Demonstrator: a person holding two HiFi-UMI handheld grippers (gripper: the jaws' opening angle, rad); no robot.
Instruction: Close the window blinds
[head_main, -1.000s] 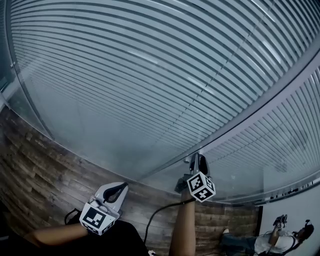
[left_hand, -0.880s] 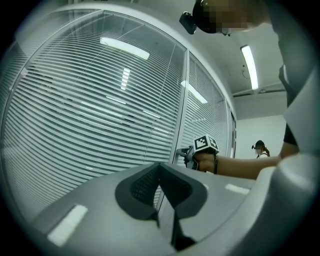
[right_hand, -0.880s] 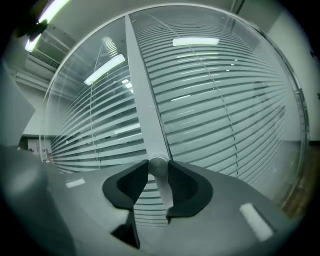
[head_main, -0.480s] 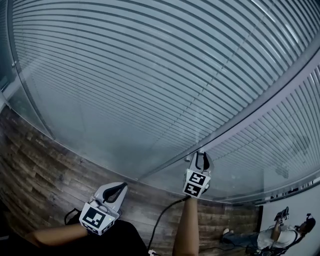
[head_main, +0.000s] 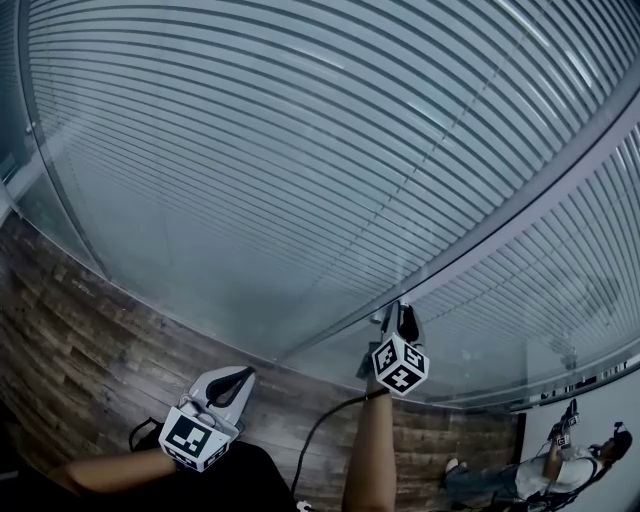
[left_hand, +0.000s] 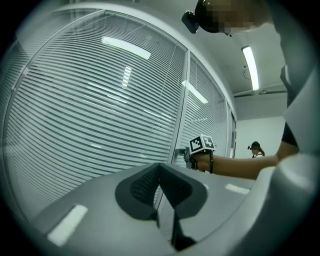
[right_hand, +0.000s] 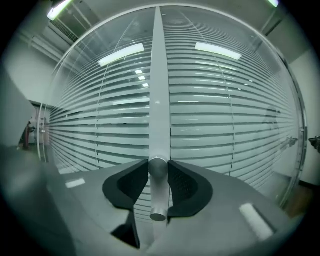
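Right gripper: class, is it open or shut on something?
Shut on the knob: the right gripper's jaws have just closed, and both pads press its sides.

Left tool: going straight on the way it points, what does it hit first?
The left tool would likely meet the window blinds, just left of the upright frame post; depth is unclear.

Right gripper (right_hand: 159, 169): jaws have just been closing. Wide gap of a second ago gone, pads now pressing on rod (right_hand: 160, 120) between them. Gripper rolled about own axis; marker cube (head_main: 401, 365) shows different faces than before. Person (head_main: 560, 462) in far corner shifted pose slightly.
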